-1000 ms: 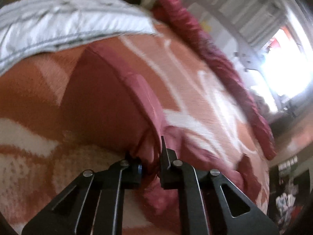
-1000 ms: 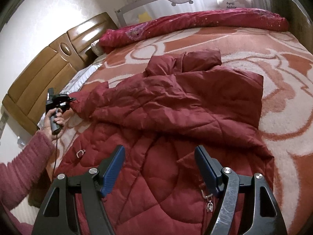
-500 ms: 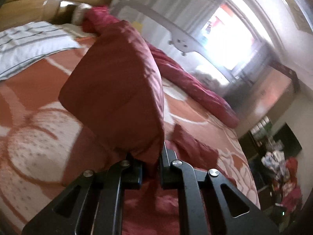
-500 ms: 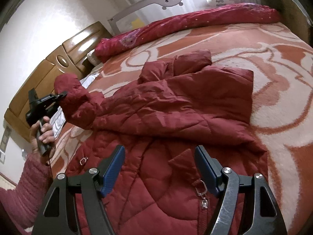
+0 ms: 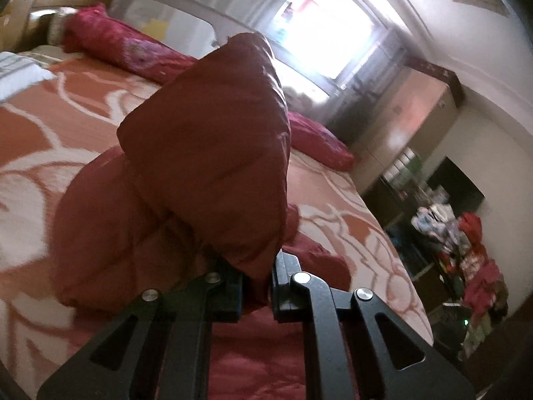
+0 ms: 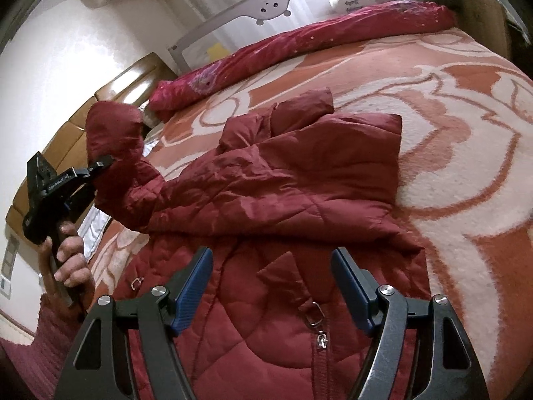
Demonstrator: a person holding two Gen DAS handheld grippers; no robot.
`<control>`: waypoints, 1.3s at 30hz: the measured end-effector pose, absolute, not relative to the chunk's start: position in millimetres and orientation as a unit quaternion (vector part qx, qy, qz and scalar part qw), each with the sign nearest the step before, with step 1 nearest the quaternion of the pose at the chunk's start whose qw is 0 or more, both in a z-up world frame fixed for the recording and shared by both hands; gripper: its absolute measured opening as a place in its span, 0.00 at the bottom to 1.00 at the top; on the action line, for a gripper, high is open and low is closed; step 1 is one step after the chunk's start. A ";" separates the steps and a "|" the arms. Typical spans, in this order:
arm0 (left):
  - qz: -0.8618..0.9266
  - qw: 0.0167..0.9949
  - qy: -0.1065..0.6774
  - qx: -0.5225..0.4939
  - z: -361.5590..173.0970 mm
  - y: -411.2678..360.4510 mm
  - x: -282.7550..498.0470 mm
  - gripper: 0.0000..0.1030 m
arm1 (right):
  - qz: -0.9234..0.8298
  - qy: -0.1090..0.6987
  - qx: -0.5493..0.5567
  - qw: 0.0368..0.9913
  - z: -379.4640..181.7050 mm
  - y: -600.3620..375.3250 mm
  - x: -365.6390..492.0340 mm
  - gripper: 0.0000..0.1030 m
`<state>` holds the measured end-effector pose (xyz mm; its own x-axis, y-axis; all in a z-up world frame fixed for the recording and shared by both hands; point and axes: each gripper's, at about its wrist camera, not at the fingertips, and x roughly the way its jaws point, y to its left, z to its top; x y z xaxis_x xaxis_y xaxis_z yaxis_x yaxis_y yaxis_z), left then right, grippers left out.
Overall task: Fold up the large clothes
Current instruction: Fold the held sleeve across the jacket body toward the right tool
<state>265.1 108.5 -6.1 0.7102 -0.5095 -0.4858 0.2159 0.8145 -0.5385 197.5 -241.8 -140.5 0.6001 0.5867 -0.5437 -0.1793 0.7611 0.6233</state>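
left wrist view close behind raised sleeve (image 5: 206,166), right wrist view overlooking jacket (image 6: 299,183), both facing bed (image 6: 466,133)

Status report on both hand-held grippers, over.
Left hand-held gripper shut on jacket sleeve, lifted. Right hand-held gripper open above jacket. Nothing blocking.

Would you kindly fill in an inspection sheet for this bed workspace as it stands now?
Surface: bed blanket, orange with white swirls.
Job's things: red padded jacket lying front up, zip pull showing; its sleeve is lifted off the bed.
Clutter: rolled red quilt along the far edge; striped white cloth near the headboard.
Grippers: left gripper shut on the sleeve cuff; right gripper open above the jacket's lower front, holding nothing.
Cables: nothing seen.
Surroundings: wooden headboard, grey bed rail, bright window, a pile of clothes beyond the bed.
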 end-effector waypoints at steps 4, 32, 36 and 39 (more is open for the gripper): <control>-0.219 0.893 0.341 -0.195 -16.4 68.1 267.6 0.09 | 0.220 0.385 0.272 0.854 -142.9 -248.2 198.0 0.73; -0.280 0.858 0.429 -0.022 -87.5 -56.9 252.5 0.48 | 0.245 0.375 0.434 0.782 -174.6 -283.3 254.0 0.85; -0.287 0.854 0.434 -0.033 -89.9 -57.9 250.0 0.48 | 0.259 0.379 0.467 0.756 -181.3 -277.0 277.3 0.87; -0.290 0.849 0.440 -0.044 -90.6 -56.0 249.1 0.48 | 0.264 0.396 0.481 0.736 -191.9 -266.7 298.1 0.87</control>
